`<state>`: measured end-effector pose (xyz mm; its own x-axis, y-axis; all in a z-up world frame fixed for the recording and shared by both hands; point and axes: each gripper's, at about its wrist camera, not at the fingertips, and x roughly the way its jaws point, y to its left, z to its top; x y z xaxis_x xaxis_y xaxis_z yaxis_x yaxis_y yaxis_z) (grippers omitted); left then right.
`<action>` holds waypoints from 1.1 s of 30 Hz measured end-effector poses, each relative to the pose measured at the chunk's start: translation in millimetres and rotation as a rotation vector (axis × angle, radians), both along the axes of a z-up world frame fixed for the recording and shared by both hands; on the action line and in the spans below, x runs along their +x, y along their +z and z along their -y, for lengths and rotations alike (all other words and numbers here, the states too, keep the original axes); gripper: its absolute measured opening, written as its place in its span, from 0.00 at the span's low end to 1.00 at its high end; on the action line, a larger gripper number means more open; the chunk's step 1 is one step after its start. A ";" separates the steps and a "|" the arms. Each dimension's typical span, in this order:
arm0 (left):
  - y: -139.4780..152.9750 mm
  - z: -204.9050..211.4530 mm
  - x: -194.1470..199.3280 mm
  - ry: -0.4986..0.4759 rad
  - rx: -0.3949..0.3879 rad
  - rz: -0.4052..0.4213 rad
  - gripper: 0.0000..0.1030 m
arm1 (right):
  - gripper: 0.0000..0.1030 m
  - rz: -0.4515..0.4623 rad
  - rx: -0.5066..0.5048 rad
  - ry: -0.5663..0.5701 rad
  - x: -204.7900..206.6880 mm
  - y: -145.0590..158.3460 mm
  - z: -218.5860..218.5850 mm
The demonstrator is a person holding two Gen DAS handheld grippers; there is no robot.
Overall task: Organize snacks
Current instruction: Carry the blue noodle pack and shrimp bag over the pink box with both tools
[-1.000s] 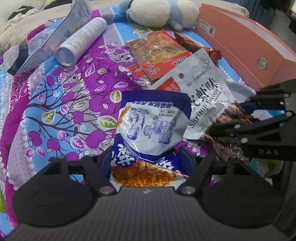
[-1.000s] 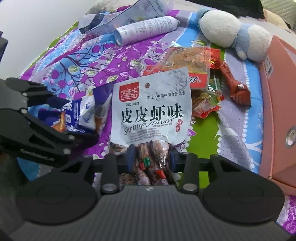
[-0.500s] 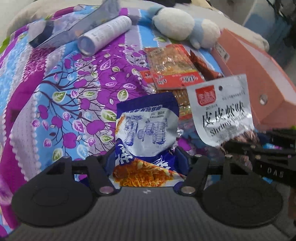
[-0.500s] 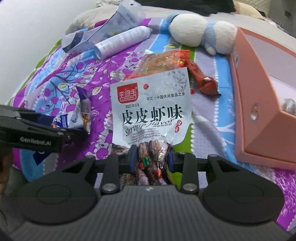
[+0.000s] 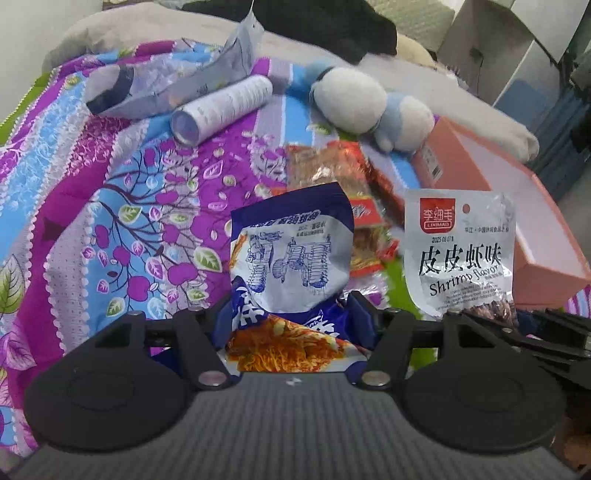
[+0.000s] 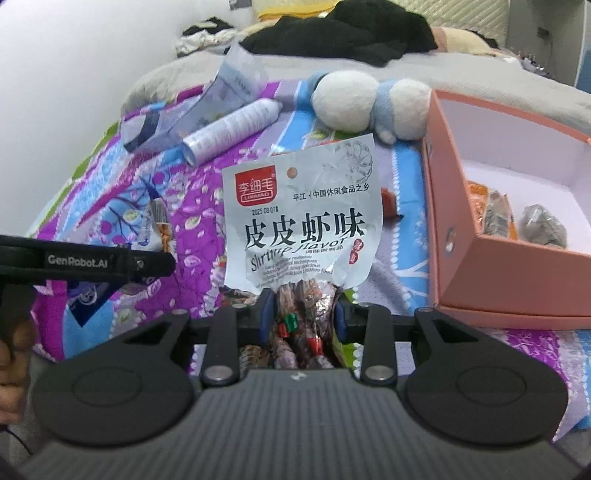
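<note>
My left gripper (image 5: 293,321) is shut on a blue and white noodle snack bag (image 5: 290,258) and holds it upright above the bed. My right gripper (image 6: 301,314) is shut on a silver shrimp-flavor bag (image 6: 301,221), also lifted; this bag shows at the right of the left wrist view (image 5: 458,251). A pink open box (image 6: 454,206) stands to the right, with a few snack packs (image 6: 495,214) inside. Red and orange snack packs (image 5: 332,173) lie on the quilt beyond the blue bag.
A purple and blue floral quilt (image 5: 122,206) covers the bed. A white cylinder can (image 5: 221,109), a silver-blue pouch (image 5: 166,88) and a white and blue plush toy (image 5: 369,103) lie at the far side. Black clothing (image 6: 343,33) lies behind.
Both grippers have risen from the quilt with their bags. The view has tilted up, and the inside of the pink box now shows.
</note>
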<state>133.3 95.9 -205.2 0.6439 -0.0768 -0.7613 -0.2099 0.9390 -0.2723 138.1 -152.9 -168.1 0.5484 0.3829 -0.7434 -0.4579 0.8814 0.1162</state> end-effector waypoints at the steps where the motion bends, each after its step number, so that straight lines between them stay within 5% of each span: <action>1: 4.4 1.6 -1.8 0.004 -0.001 0.008 0.66 | 0.35 0.008 0.007 -0.007 -1.4 4.1 2.3; 33: 132.2 61.4 -40.2 0.019 -0.031 0.236 0.67 | 0.35 0.186 0.149 -0.111 -28.9 108.6 49.1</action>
